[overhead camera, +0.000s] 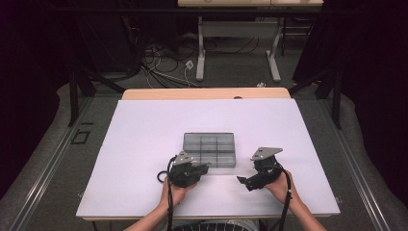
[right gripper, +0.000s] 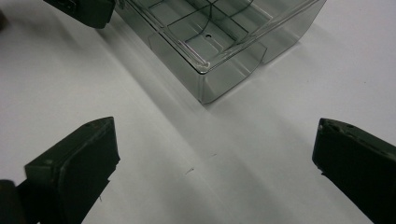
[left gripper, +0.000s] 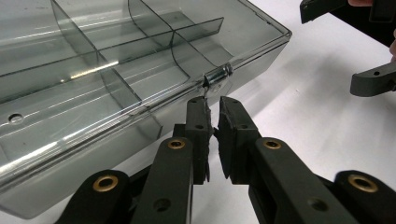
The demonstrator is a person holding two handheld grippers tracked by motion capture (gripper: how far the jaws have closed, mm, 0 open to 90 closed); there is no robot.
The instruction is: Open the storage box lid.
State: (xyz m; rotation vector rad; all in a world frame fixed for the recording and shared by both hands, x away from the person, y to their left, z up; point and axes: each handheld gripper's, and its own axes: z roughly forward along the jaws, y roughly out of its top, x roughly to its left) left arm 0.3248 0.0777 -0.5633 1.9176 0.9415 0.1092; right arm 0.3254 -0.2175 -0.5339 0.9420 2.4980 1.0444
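A clear grey compartment box (overhead camera: 209, 149) is lying flat on the white table (overhead camera: 144, 144), a little nearer to the person's side than the middle. Its lid is closed, and thin dividers are showing through it.

The left gripper (overhead camera: 206, 167) is resting at the near edge of the box, with the person's left hand (overhead camera: 175, 191) holding it from below. In the left gripper view its jaws are almost together, with only a thin gap between the pads, and the left gripper (left gripper: 212, 105) is pointing at the small metal latch (left gripper: 217, 75) on the front wall of the box (left gripper: 93, 79). The tips are sitting just under the latch; a thin tab seems to be caught between them, but the view is not clear enough to be sure.

The right gripper (overhead camera: 242, 181) is hovering just to the right of the box, apart from it, in the right hand (overhead camera: 281, 185). In the right gripper view its jaws are standing wide apart and are holding nothing; a corner of the box (right gripper: 210, 42) is lying ahead of them on the table (right gripper: 280, 121).
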